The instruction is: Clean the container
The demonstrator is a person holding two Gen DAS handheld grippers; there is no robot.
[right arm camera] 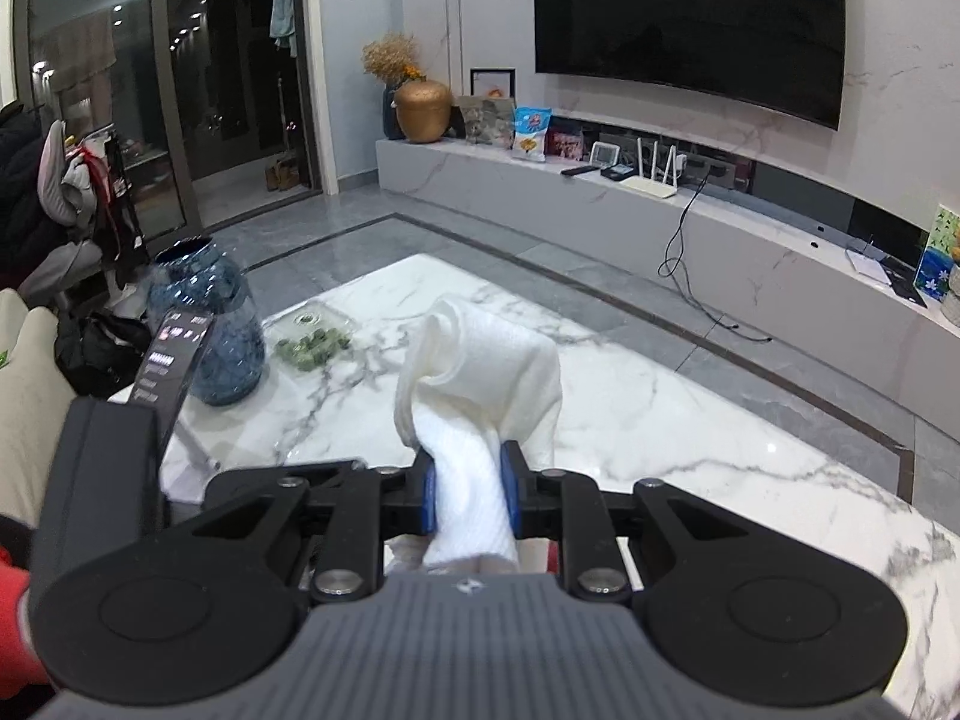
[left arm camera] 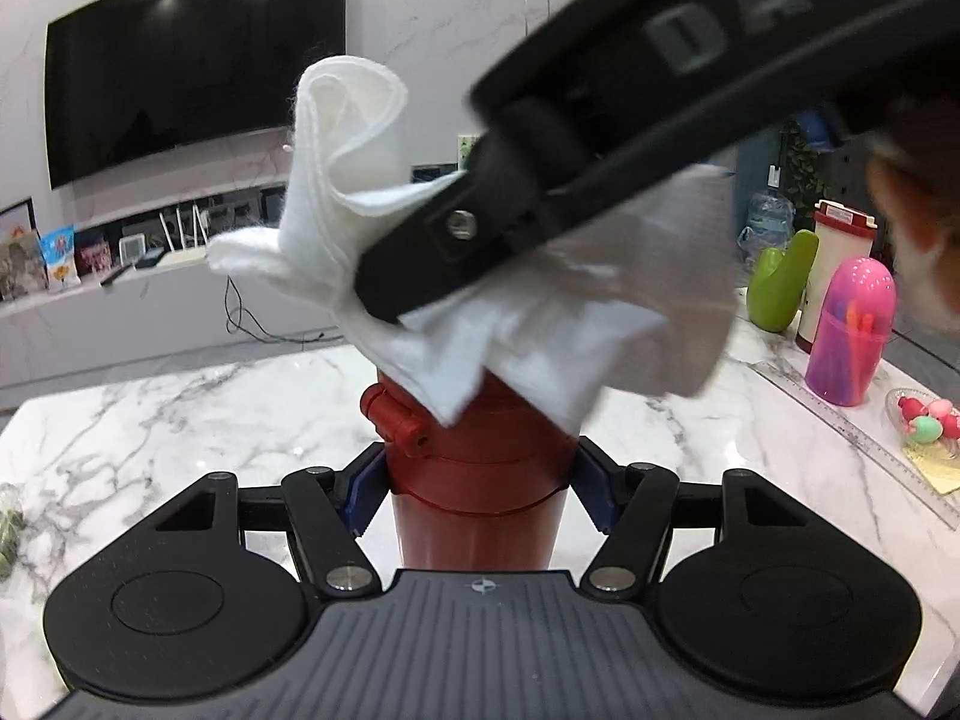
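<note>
Wiping step: my left hand-held gripper (left arm camera: 477, 480) clamps the red container (left arm camera: 480, 468), my right hand-held gripper (right arm camera: 467, 495) pinches the white cloth (right arm camera: 480, 372); next, I rub its lid.

Home living room: large black wall-mounted TV (right arm camera: 690, 18), long marble media console (right arm camera: 600, 204), white marble coffee table (right arm camera: 660, 420).

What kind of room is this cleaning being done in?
Most likely a home living room: a large wall-mounted television hangs above a long low media shelf holding a router and snack bags, and the work happens on a marble-topped table.
</note>
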